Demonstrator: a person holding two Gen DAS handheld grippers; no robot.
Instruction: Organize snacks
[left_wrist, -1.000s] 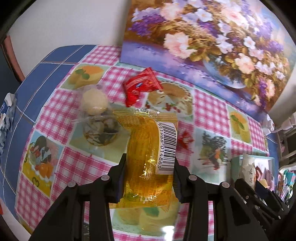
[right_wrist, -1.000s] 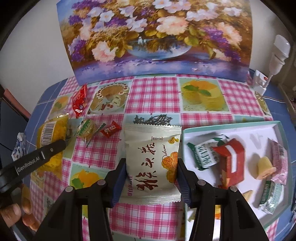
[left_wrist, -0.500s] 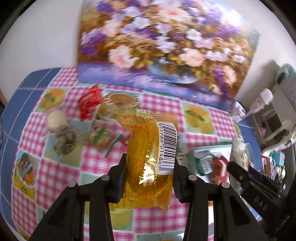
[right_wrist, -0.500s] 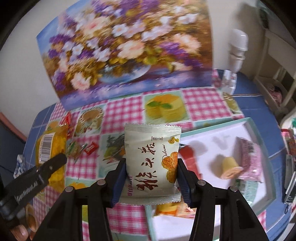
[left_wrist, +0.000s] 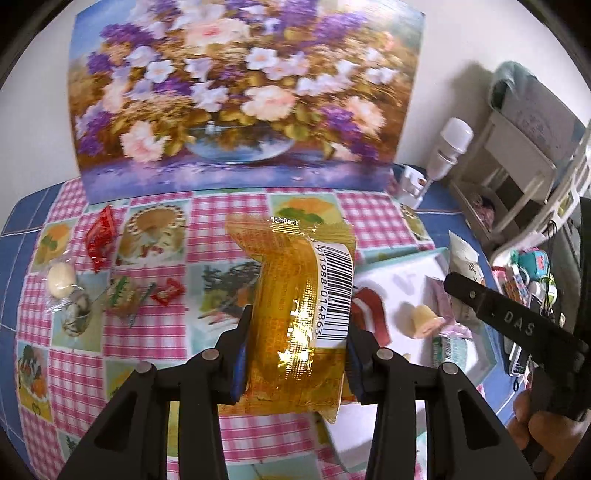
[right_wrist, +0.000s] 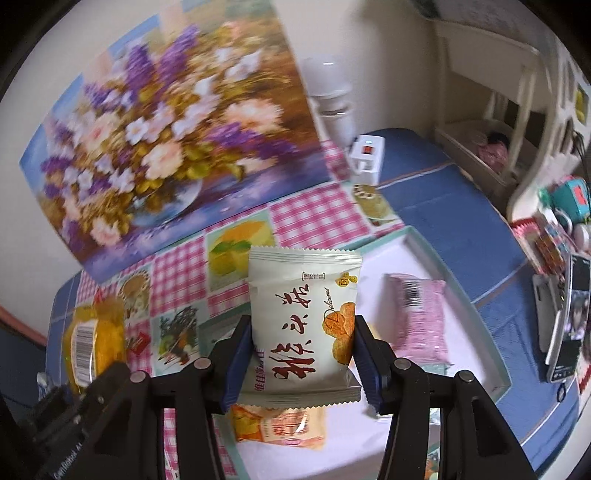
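My left gripper (left_wrist: 295, 354) is shut on a yellow snack packet (left_wrist: 295, 306) with a barcode and holds it above the table, near the left edge of the white tray (left_wrist: 406, 273). My right gripper (right_wrist: 301, 365) is shut on a white cracker packet (right_wrist: 303, 321) with red characters, held over the tray (right_wrist: 424, 251). The tray holds a pink packet (right_wrist: 417, 317), an orange packet (right_wrist: 280, 424), a red-and-white packet (left_wrist: 369, 310) and a small yellow roll (left_wrist: 424, 319). The yellow packet also shows in the right wrist view (right_wrist: 92, 336).
Loose snacks lie on the checked tablecloth at the left: a red packet (left_wrist: 99, 236), a white round sweet (left_wrist: 61, 278), a green-wrapped one (left_wrist: 122, 295), a small red candy (left_wrist: 168, 291). A flower painting (left_wrist: 236, 92) stands at the back. A phone (right_wrist: 565, 321) lies right of the tray.
Both grippers have swung to the right with their packets. The right gripper now hangs over the tray and the left one has come up to the tray's left edge.
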